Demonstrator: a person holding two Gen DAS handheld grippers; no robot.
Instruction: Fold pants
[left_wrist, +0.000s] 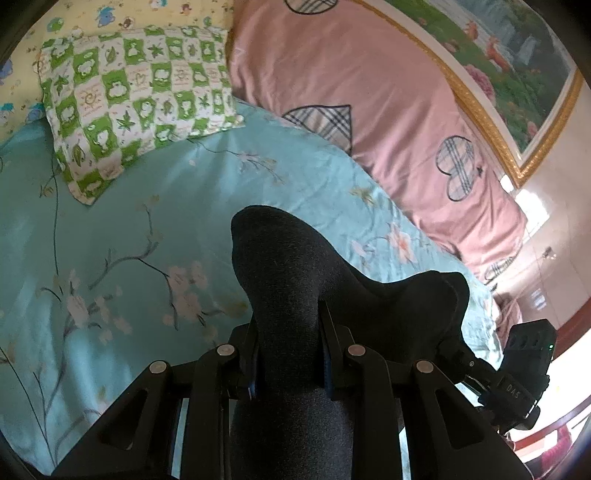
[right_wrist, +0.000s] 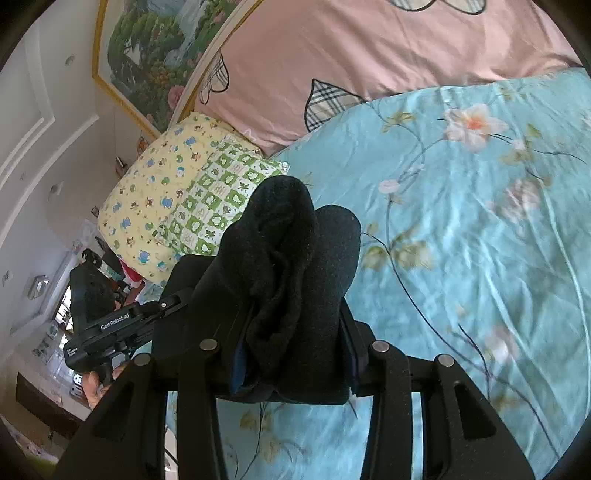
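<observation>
Both grippers (left_wrist: 290, 354) (right_wrist: 291, 354) clamp black pants (left_wrist: 291, 266) above floral bedsheet (left_wrist: 110, 229).

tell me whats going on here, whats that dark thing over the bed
A person is folding dark pants over a bed with a blue floral sheet. They hold a gripper in each hand, and both the left gripper and the right gripper are clamped on bunched fabric, held above the sheet. A green checked pillow and a pink quilt lie further back.

A green checked pillow (left_wrist: 136, 107) lies on the blue floral sheet (left_wrist: 110, 229), left of a pink quilt (left_wrist: 369, 92); a framed picture (left_wrist: 509, 55) stands far right.
</observation>
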